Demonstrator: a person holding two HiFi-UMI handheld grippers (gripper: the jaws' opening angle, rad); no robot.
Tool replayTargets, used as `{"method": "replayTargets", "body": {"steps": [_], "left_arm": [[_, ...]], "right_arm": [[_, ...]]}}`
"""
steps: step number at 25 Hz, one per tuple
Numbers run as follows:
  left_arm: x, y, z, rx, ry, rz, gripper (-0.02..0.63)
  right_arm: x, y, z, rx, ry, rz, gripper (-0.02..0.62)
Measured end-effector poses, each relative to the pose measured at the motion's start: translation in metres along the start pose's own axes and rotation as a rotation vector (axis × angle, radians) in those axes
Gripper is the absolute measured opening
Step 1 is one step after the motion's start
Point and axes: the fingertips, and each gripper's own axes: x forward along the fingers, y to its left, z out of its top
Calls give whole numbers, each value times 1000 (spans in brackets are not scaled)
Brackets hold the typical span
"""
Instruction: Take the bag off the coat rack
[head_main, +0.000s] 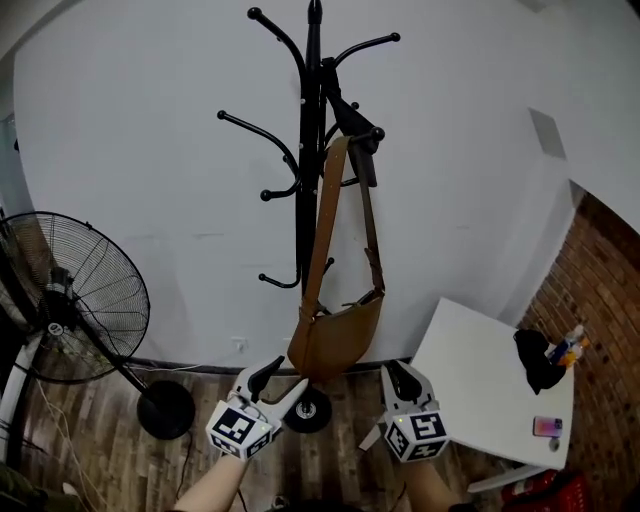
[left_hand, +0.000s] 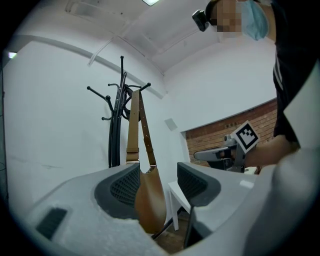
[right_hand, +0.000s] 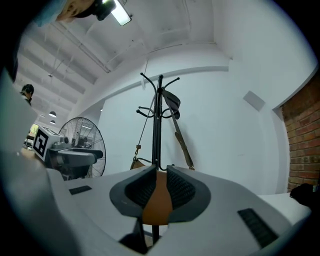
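A tan shoulder bag hangs by its long strap from a hook of the black coat rack. Both grippers are held up in front of it, just below the bag's bottom and apart from it. My left gripper stands wide open, and in its own view the bag shows beyond the gap between the jaws. My right gripper has its jaws narrow but apart. The bag and rack pole show through that slit, farther off. Nothing is held.
A black pedestal fan stands left of the rack, its round base on the wood floor. A white table at the right carries a black item, small bottles and a phone. A brick wall lies beyond it.
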Motion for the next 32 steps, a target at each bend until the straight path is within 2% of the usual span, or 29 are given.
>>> {"method": "replayTargets", "body": {"steps": [10, 15, 22, 26, 32], "left_arm": [[19, 51, 7, 36, -24, -129, 238], [40, 62, 16, 46, -50, -129, 252], [73, 64, 25, 64, -54, -66, 269], [89, 66, 30, 86, -80, 17, 295], [109, 58, 30, 149, -32, 105, 305]], "right_arm": [[49, -6, 21, -52, -39, -165, 150], [75, -20, 32, -123, -35, -177, 166], [116, -50, 38, -162, -25, -117, 175], [139, -65, 41, -180, -27, -61, 177], [172, -78, 48, -214, -44, 29, 179]]}}
